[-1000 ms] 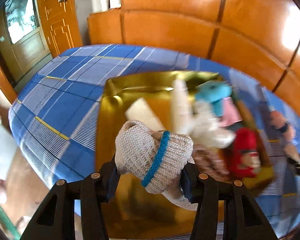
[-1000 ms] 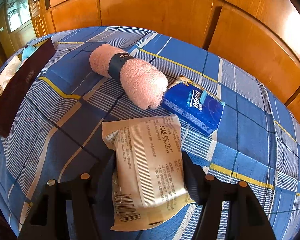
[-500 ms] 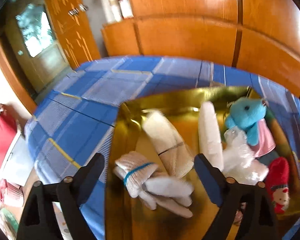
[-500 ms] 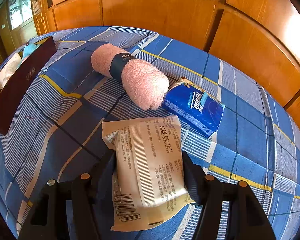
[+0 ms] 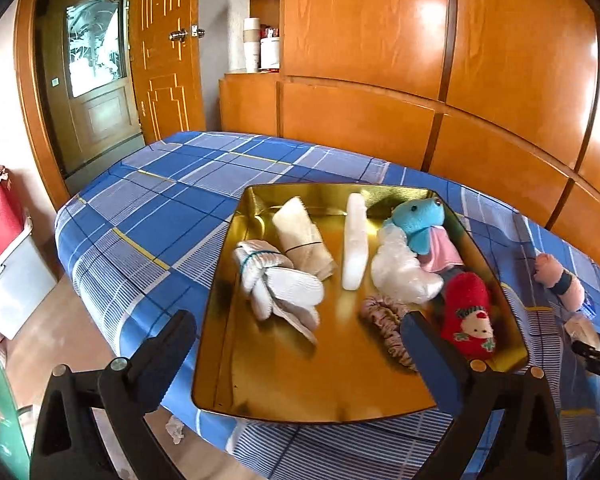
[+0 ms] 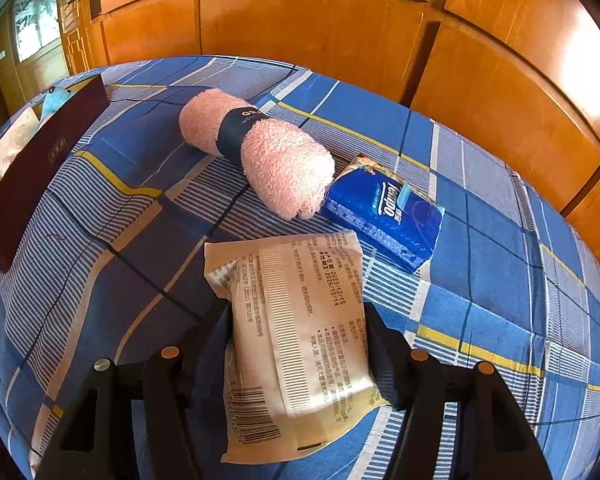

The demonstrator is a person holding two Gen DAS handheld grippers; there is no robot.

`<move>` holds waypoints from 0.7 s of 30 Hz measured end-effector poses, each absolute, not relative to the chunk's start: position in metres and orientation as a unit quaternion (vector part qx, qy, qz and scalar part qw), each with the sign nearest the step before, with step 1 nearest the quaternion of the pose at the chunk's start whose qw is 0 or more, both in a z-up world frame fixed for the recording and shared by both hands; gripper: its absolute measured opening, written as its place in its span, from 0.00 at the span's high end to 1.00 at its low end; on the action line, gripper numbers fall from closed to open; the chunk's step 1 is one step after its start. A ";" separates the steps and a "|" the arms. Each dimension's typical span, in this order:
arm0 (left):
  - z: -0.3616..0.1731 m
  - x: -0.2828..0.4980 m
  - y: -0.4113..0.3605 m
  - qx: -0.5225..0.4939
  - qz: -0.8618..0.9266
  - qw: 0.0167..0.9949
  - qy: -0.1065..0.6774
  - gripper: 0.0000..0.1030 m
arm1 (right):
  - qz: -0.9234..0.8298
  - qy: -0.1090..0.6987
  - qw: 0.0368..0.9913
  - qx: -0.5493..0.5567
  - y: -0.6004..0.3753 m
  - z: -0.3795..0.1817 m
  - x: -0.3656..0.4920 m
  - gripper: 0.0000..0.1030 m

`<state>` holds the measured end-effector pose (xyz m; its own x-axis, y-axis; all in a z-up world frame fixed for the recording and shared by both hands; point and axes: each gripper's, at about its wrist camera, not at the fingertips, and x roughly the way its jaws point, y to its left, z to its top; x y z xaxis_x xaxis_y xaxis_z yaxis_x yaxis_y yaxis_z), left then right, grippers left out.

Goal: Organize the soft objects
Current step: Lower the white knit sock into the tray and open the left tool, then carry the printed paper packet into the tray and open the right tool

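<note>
In the left wrist view a gold tray (image 5: pixel 260 380) lies on the blue plaid bed. In it are grey knit gloves (image 5: pixel 278 282), a beige cloth roll (image 5: pixel 302 236), a white strip (image 5: pixel 356 248), a white plush (image 5: pixel 404 272), a blue plush (image 5: pixel 418 220), a red Santa sock (image 5: pixel 466 316) and a scrunchie (image 5: pixel 388 320). My left gripper (image 5: pixel 298 346) is open and empty above the tray's near side. In the right wrist view my right gripper (image 6: pixel 296 328) is shut on a cream wipes packet (image 6: pixel 296 332) lying on the bed. A pink rolled towel (image 6: pixel 256 156) and a blue tissue pack (image 6: pixel 384 210) lie beyond it.
Wooden wall panels (image 5: pixel 380 120) stand behind the bed, a door (image 5: pixel 96 92) at left. The bed's edge (image 5: pixel 100 312) drops to the floor at left. In the right wrist view the tray's dark outer wall (image 6: pixel 36 176) is at far left. The pink towel also shows in the left wrist view (image 5: pixel 560 280).
My left gripper opened and let the knit gloves fall into the tray, then drew back and up. The right gripper has stayed shut on the packet.
</note>
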<state>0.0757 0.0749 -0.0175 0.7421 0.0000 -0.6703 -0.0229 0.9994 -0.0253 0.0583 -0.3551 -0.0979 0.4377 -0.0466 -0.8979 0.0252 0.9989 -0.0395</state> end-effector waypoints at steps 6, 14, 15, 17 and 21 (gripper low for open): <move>-0.013 0.062 0.064 -0.015 -0.008 0.934 0.356 0.00 | -0.036 0.534 0.844 -0.027 -0.349 -0.096 0.059 0.38; -0.015 0.048 0.057 0.002 -0.015 0.931 0.365 0.00 | -0.063 0.557 0.828 0.002 -0.350 -0.091 0.064 0.41; -0.016 0.045 0.056 0.002 -0.017 0.931 0.366 0.00 | -0.066 0.558 0.827 0.004 -0.350 -0.089 0.063 0.41; -0.016 0.041 0.054 0.004 -0.026 0.930 0.366 0.00 | -0.072 0.556 0.828 0.008 -0.352 -0.085 0.062 0.41; -0.020 0.039 0.060 -0.012 -0.024 0.929 0.369 0.00 | -0.077 0.548 0.832 0.037 -0.357 -0.076 0.057 0.41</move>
<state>0.0389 0.0595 -0.0204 0.7264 -0.0523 -0.6852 0.0351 0.9986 -0.0390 0.0569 -0.3566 -0.0760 0.3868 -0.0871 -0.9180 0.1691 0.9853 -0.0223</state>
